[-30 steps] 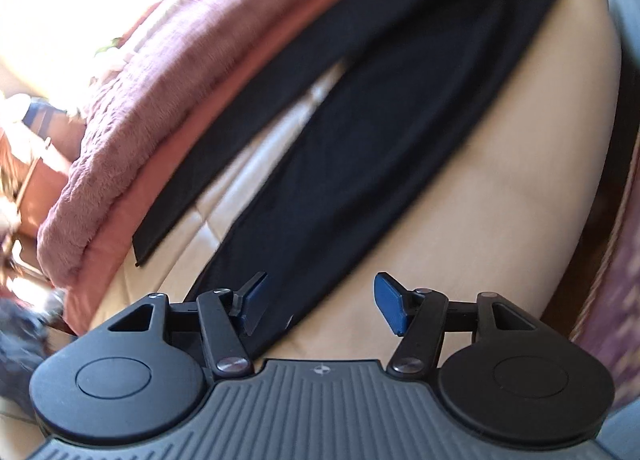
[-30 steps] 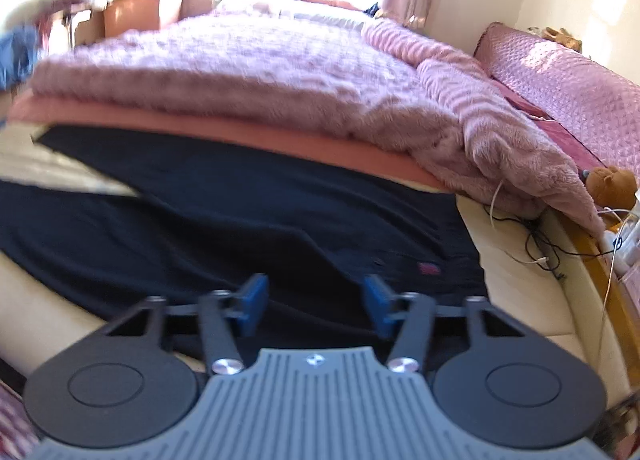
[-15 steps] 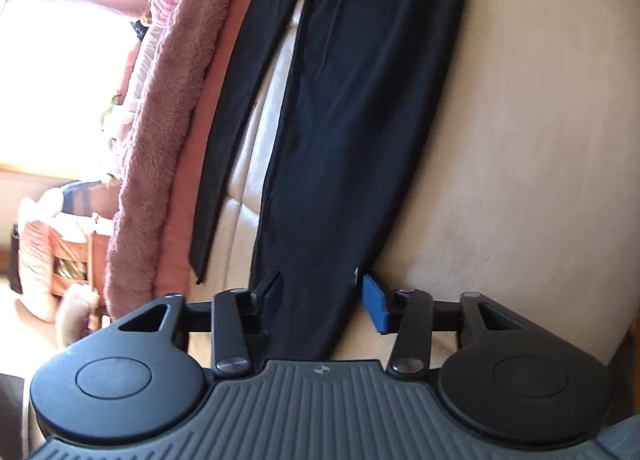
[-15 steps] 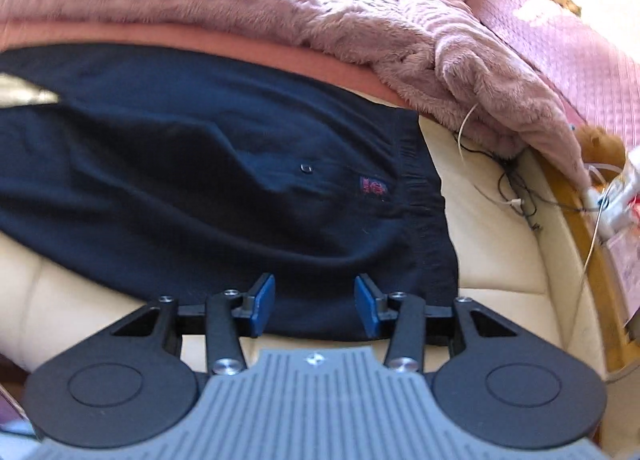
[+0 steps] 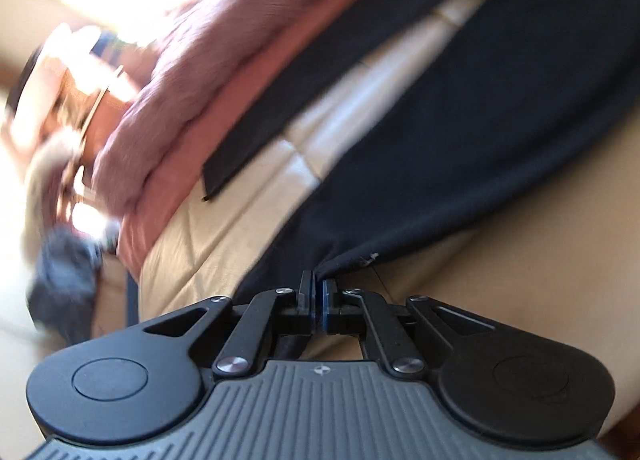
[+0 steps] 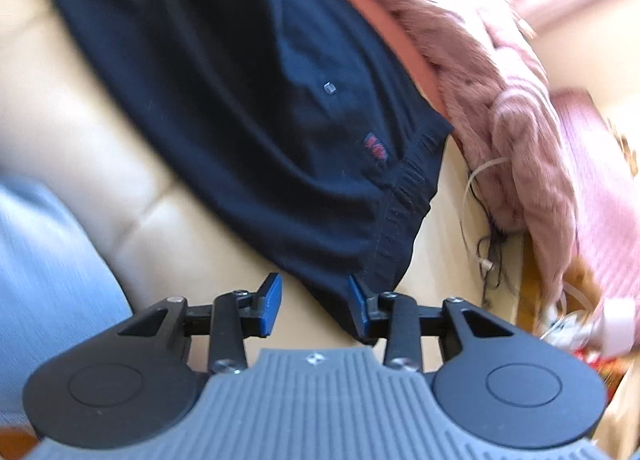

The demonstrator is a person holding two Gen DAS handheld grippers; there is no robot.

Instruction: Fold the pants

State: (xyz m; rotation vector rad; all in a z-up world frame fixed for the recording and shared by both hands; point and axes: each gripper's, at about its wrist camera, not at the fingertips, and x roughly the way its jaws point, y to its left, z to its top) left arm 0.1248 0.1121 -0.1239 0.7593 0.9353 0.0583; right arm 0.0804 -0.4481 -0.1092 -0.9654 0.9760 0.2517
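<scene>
Now clamped on the near leg's hem of the black pants (image 5: 460,132) spread over the cream mattress (image 5: 520,252), left gripper (image 5: 319,296) newly closed, right gripper (image 6: 316,306) still agape beside the waistband (image 6: 404,196), grasp pending before folding.

Left tool (image 5: 319,300): matte black linkage arms, silver round-head screws at the pivots, blue-faced fingers (image 5: 329,308), two round black discs with raised circular centres, and a grey ribbed housing bearing a small white emblem. Right tool (image 6: 314,306): identical build, black arms, silver screws, blue pads (image 6: 271,306), grey ribbed housing.
</scene>
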